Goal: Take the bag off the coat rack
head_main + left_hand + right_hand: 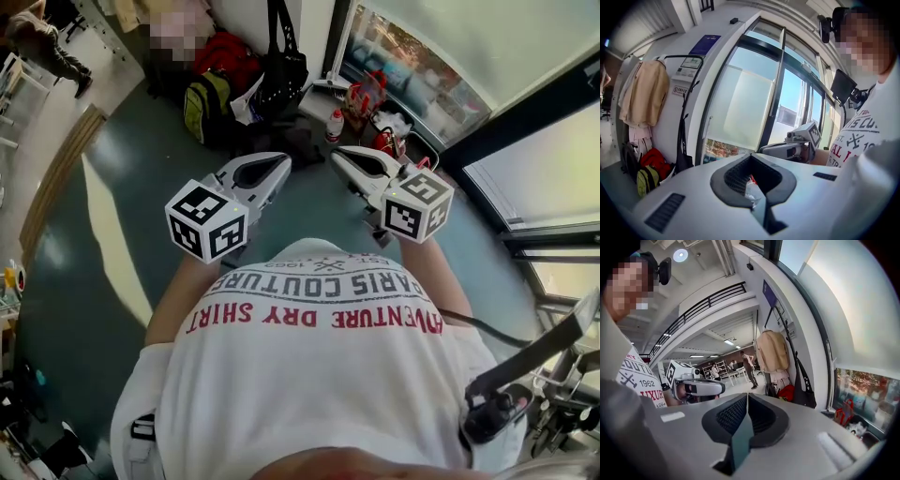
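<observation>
Far wall, left of the window (740,108): black bag (281,70) hangs by its long straps from the coat rack (682,56), just right of a beige coat (647,93), well apart from both tools
Floor below the coat: red bag (225,54) and yellow-green backpack (206,108), left of the black bag
Left gripper (285,160): jaws closed together, nothing grasped (a scrap of red and clear clutter shows through the slit behind the tips, too small to name)
Right gripper (337,152): clenched, empty
Head view only: white bottle (335,125) with a red cap on the floor near the window
Right gripper view only: people (747,363) by tables far down the hall
Left gripper view only: the rack's black curved rod
Shirt (309,375): "ADVENTURE DRY SHIRT", "PARIS COUTURE", "1962", upside down in the head view
Blue sign (768,293): high on the wall, too small to read
</observation>
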